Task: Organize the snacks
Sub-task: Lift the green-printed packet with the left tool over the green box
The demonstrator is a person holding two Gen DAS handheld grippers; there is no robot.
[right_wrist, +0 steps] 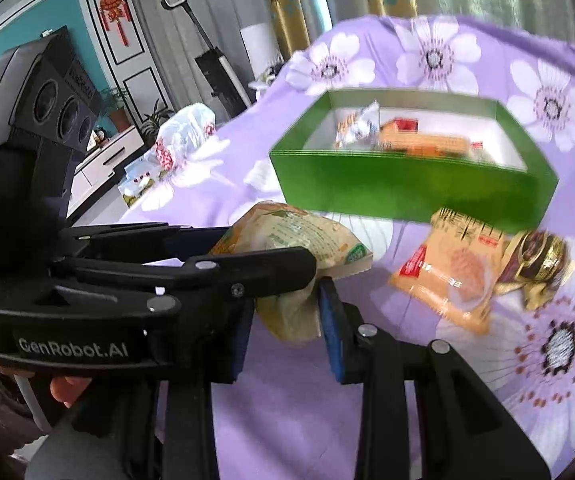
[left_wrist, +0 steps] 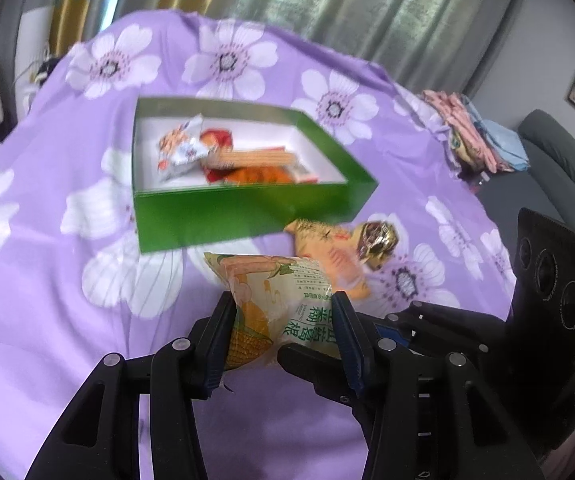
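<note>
the left claw [left_wrist: 283, 320] is pinching a green-and-yellow snack packet [left_wrist: 271, 300] between its pads, tilting down over the purple flowered cloth [left_wrist: 47, 300]. the right claw [right_wrist: 285, 320] is gripping the same packet's other end, jaws nearly closed. the packet is hanging just short of the green box [left_wrist: 247, 208], where other snacks are lying.

On the side of the left gripper [right_wrist: 279, 276], as my right wrist camera sees it, I can read the white brand lettering "GenRobot.AI". The snack packet [left_wrist: 283, 300] that gripper holds carries large green Chinese characters, upside down from my left wrist camera, of which I make out only "粗粮". Print on the orange packet [right_wrist: 453, 268] and on the snacks inside the green box [right_wrist: 407, 188] is too blurred for me to read.
</note>
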